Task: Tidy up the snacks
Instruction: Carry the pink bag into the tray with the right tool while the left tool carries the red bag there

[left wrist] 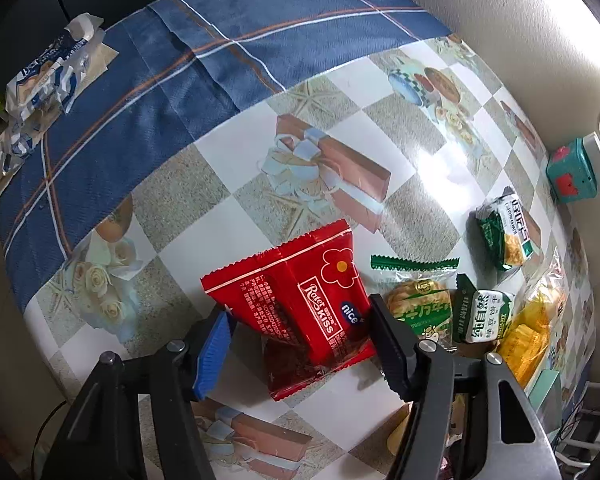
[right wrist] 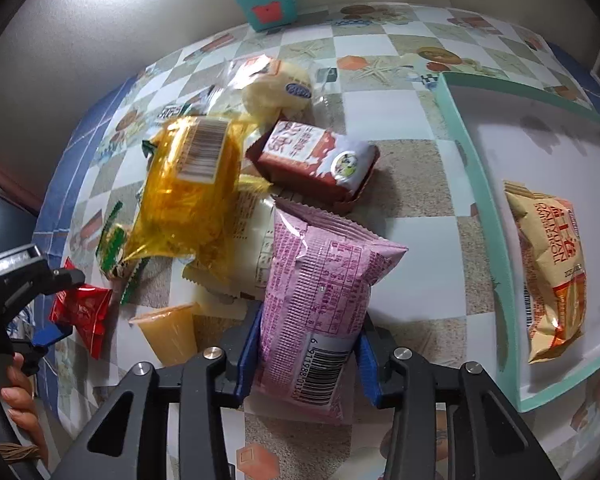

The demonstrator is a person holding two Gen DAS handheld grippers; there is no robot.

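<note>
My right gripper (right wrist: pixel 306 354) clenching glossy pink plastic snack packet (right wrist: pixel 320 300), barcode end lying between blue pads (right wrist: pixel 247 360), printed back facing up. My left gripper (left wrist: pixel 300 344) straddling shiny red foil snack packet (left wrist: pixel 300 304); cannot tell whether pads pressing it. Just beyond pink packet, translucent yellow wrapped snack (right wrist: pixel 192 196) lying on pile, brown boxed snack (right wrist: pixel 316 160) beside it. Right of them, mint-rimmed white tray (right wrist: pixel 488 208) holding tan crinkled snack bag (right wrist: pixel 552 272). Farthest, teal cube (right wrist: pixel 266 2) sitting by wall.
</note>
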